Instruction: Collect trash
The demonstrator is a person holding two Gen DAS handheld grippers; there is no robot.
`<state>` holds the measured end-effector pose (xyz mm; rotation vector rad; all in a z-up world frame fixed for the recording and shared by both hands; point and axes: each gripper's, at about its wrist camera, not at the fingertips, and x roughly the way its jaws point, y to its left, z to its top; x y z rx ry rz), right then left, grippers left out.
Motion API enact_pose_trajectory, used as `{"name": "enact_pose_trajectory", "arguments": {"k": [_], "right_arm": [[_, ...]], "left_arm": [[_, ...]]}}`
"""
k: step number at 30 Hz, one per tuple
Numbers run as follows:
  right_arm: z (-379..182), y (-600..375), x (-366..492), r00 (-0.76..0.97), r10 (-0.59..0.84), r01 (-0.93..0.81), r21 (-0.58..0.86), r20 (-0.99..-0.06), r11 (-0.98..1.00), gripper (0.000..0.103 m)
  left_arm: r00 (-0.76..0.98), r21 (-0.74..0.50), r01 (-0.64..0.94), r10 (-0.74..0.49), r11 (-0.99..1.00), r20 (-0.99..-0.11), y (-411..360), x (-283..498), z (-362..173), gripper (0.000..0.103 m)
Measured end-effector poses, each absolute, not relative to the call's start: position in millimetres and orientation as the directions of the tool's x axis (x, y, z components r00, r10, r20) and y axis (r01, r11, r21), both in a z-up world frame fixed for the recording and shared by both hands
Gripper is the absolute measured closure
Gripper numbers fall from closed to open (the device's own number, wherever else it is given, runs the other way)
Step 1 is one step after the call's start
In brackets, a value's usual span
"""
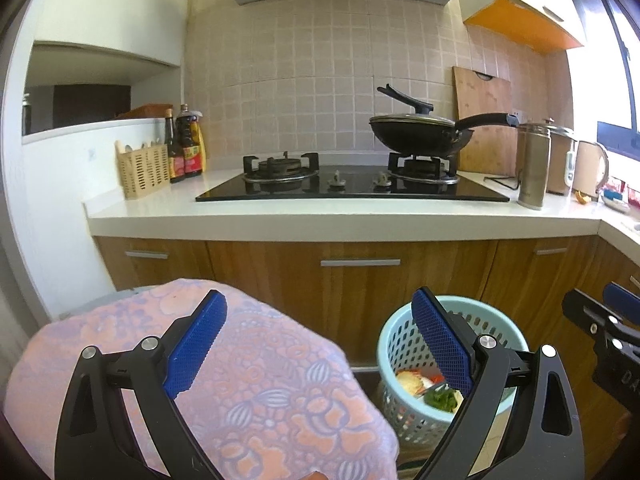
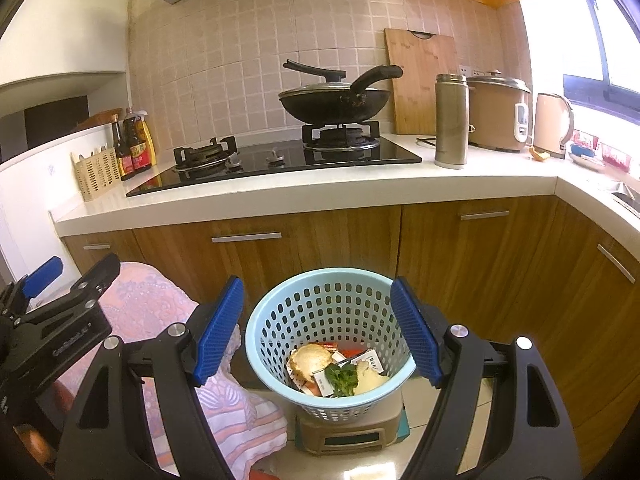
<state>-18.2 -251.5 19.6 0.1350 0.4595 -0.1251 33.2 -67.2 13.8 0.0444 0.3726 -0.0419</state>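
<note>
A light blue perforated trash basket (image 2: 320, 304) stands on a small beige stool (image 2: 348, 432) in front of the wooden cabinets. Inside it lie bread, small cardboard packs, green leaves and other scraps (image 2: 340, 368). My right gripper (image 2: 316, 332) hangs open just above and in front of the basket, its blue pads wide apart with nothing between them. My left gripper (image 1: 320, 344) is open and empty too, over a pink patterned cloth (image 1: 248, 392), with the basket (image 1: 404, 344) to its right. Each gripper shows at the edge of the other's view.
A white countertop (image 2: 320, 192) carries a black gas hob (image 2: 280, 164), a lidded wok (image 2: 334, 98), a steel flask (image 2: 451, 120), a rice cooker (image 2: 498, 112), a kettle (image 2: 552, 124), sauce bottles (image 2: 134, 142) and a cutlery basket (image 2: 96, 174). An orange scrap (image 2: 538, 155) lies by the kettle.
</note>
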Motion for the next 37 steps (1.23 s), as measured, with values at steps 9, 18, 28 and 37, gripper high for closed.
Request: {"name": "enact_pose_trajectory", "arguments": {"k": [9, 18, 28, 37], "right_arm": [[29.9, -216.0, -26.9, 0.901, -0.057, 0.095, 0.067, -0.429, 0.993, 0.031], [32.7, -173.4, -28.4, 0.905, -0.022, 0.037, 0.027, -0.425, 0.999, 0.031], [26.6, -118.6, -26.6, 0.9, 0.036, -0.042, -0.004, -0.435, 0.999, 0.03], [8.7, -57.9, -21.2, 0.919, 0.122, -0.111, 0.051, -0.375, 0.992, 0.021]], "left_arm": [[0.922, 0.05, 0.008, 0.012, 0.999, -0.387, -34.1, 8.6, 23.0, 0.012], [0.92, 0.035, -0.051, 0.061, 0.998, -0.387, 5.8, -9.6, 27.1, 0.012], [0.914, 0.047, -0.148, 0.155, 0.988, -0.375, 53.0, -28.6, 21.3, 0.011], [0.891, 0.033, -0.298, 0.291, 0.954, -0.35, 108.9, -46.9, 2.8, 0.008]]}}
